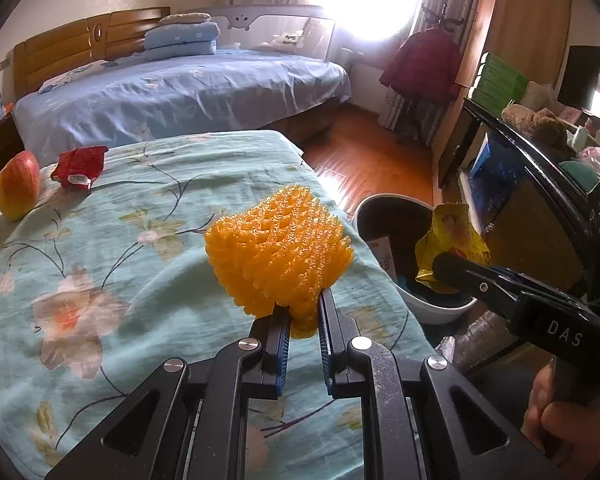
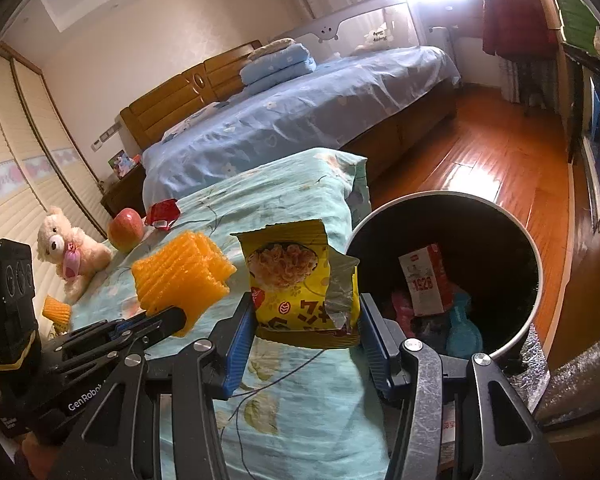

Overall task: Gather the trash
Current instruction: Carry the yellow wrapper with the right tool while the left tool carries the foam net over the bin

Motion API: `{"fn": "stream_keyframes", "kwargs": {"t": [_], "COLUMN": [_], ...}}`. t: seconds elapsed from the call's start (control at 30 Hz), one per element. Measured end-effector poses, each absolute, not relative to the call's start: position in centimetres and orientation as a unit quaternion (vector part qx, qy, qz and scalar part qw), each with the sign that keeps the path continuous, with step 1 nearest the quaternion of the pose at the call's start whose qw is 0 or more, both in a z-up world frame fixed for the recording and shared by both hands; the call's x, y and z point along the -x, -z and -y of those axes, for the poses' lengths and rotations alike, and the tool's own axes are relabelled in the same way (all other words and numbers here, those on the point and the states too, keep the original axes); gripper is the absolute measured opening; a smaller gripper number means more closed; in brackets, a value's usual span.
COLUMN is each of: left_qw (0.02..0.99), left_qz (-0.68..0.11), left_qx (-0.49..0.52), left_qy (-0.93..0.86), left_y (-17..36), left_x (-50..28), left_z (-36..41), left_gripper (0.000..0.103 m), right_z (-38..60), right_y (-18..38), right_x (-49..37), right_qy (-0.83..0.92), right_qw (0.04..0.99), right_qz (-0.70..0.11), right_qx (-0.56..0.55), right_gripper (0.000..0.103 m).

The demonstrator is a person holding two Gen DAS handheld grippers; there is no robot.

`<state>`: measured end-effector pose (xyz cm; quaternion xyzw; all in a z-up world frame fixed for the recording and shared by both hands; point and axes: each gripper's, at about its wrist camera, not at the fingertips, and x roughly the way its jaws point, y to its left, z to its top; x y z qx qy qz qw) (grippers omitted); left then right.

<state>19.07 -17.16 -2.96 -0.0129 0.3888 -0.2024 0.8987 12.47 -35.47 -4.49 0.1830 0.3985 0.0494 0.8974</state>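
My left gripper [image 1: 303, 308] is shut on an orange foam fruit net [image 1: 278, 252] and holds it above the floral-covered table [image 1: 100, 240]; the net also shows in the right wrist view [image 2: 182, 276]. My right gripper [image 2: 306, 320] is shut on a torn yellow snack bag [image 2: 300, 280], held beside the rim of the round trash bin [image 2: 536, 276]; the bag also shows in the left wrist view [image 1: 452, 244] over the bin [image 1: 384, 204]. The bin holds a red-and-white carton [image 2: 426, 280] and other trash. A red wrapper [image 1: 78, 166] lies at the table's far left.
An apple [image 1: 17, 190] sits by the red wrapper. A teddy bear [image 2: 70, 250] and another orange foam net [image 2: 56, 310] lie at the table's left. A blue bed [image 1: 180, 88] stands behind; wooden floor [image 1: 372, 160] and a dark cabinet [image 1: 540, 168] are to the right.
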Motion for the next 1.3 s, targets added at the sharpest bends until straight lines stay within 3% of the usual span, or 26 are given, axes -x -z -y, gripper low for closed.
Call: {"fn": "stream_keyframes", "kwargs": {"t": [1.3], "left_qw": [0.888], "left_qz": [-0.392], "left_qx": [-0.007], "left_qy": [0.240], "left_y": [3.2], "left_x": [-20.5], "left_z": [21.8], "left_gripper": [0.012], "right_z": [39.4], "right_y": [5.0], "right_x": [-11.8], "right_qy": [-0.015], "right_qw": [0.897], "right_qz": [-0.394], "right_qx": [-0.201], "right_gripper": [0.051]}}
